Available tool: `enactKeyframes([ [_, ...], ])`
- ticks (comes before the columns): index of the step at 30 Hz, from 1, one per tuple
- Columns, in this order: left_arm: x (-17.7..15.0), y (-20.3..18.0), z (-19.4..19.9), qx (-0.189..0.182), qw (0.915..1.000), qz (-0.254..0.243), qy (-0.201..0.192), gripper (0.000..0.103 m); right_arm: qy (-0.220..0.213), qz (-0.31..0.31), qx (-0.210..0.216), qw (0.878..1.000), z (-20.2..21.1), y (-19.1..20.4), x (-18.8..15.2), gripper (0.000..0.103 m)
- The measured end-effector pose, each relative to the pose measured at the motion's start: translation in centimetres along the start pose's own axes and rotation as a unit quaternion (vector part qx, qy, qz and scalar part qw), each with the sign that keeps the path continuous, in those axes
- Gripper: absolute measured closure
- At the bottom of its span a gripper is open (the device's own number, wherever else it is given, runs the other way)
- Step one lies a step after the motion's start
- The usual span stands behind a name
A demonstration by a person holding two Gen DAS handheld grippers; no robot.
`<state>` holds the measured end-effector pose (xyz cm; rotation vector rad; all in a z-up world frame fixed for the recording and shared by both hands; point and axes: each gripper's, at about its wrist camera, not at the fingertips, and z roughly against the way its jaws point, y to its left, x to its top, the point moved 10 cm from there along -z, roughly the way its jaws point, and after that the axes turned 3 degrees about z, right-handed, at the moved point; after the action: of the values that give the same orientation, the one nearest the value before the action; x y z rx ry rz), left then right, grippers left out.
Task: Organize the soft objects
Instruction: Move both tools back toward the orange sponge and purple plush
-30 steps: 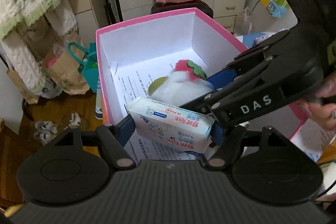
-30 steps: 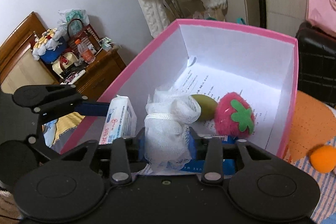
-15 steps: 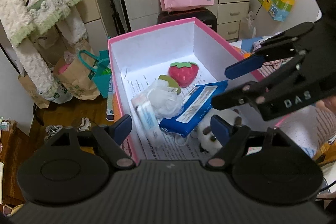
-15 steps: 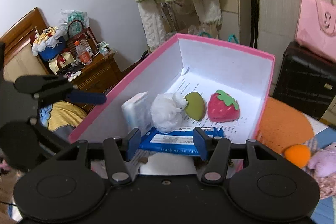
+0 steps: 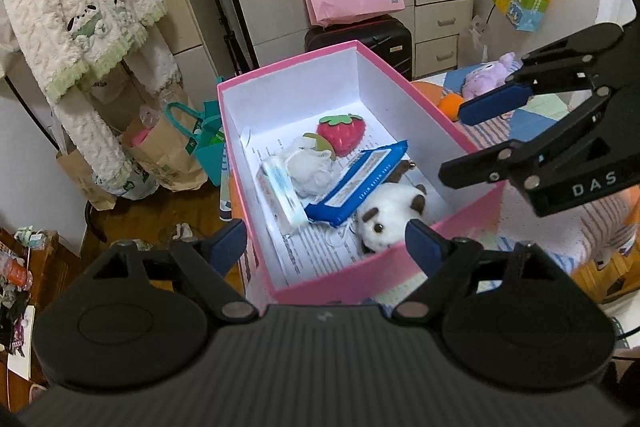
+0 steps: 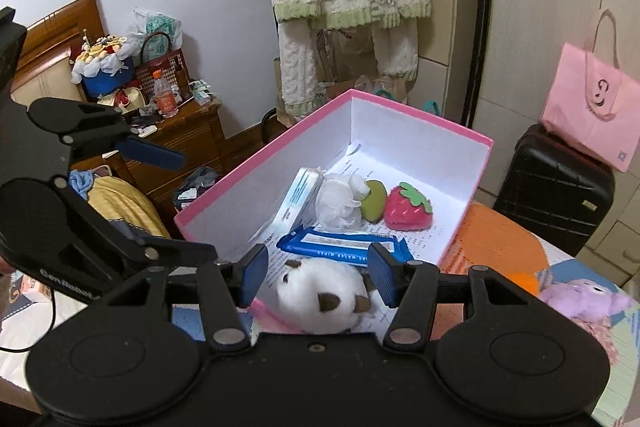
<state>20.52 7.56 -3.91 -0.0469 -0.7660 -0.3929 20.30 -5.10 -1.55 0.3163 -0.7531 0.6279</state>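
An open rectangular cardboard box point(image 5: 420, 107), pink outside and white inside, holds the soft things on a printed paper sheet lining its floor. A red plush strawberry point(image 5: 343, 135) with a green felt top lies toward the far end, touching a green plush fruit point(image 6: 374, 206). Beside that sits a white mesh bath puff point(image 5: 312, 169), with a white tissue pack point(image 5: 280, 193) on edge along the left wall. A blue wet-wipes pack point(image 5: 356, 183) lies diagonally mid-floor, and a white-and-brown plush animal point(image 5: 390, 215) rests at the near end.
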Motion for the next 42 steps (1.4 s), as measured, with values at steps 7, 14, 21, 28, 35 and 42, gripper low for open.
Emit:
enactKeyframes([
  [7, -0.5, -1.1, 2.4, -0.016, 0.9998, -0.002, -0.010, 0.009, -0.010, 0.010, -0.017, 1.000, 3.1, 0.6, -0.8, 0.042],
  [14, -1.1, -3.2, 3.8, -0.038, 0.9991, -0.013, -0.011, 0.009, -0.024, 0.028, -0.030, 0.999, 6.1, 1.4, -2.0, 0.042],
  [21, -1.5, -6.0, 4.2, -0.067, 0.9976, -0.014, -0.014, 0.009, -0.046, 0.026, -0.036, 0.998, 9.0, 0.8, -4.4, 0.041],
  [28, -1.3, -10.4, 4.6, -0.106, 0.9922, -0.044, -0.047, 0.009, -0.105, -0.032, -0.031, 0.994, 12.6, -2.3, -7.9, 0.036],
  [35, -0.2, -15.0, 3.4, -0.145, 0.9859, -0.055, -0.062, 0.009, -0.122, -0.068, -0.067, 0.988, 14.4, -6.4, -10.7, 0.035],
  [42, 1.5, -17.9, 0.5, -0.149, 0.9846, -0.042, -0.080, 0.009, -0.125, -0.060, -0.106, 0.985, 14.7, -9.5, -13.2, 0.033],
])
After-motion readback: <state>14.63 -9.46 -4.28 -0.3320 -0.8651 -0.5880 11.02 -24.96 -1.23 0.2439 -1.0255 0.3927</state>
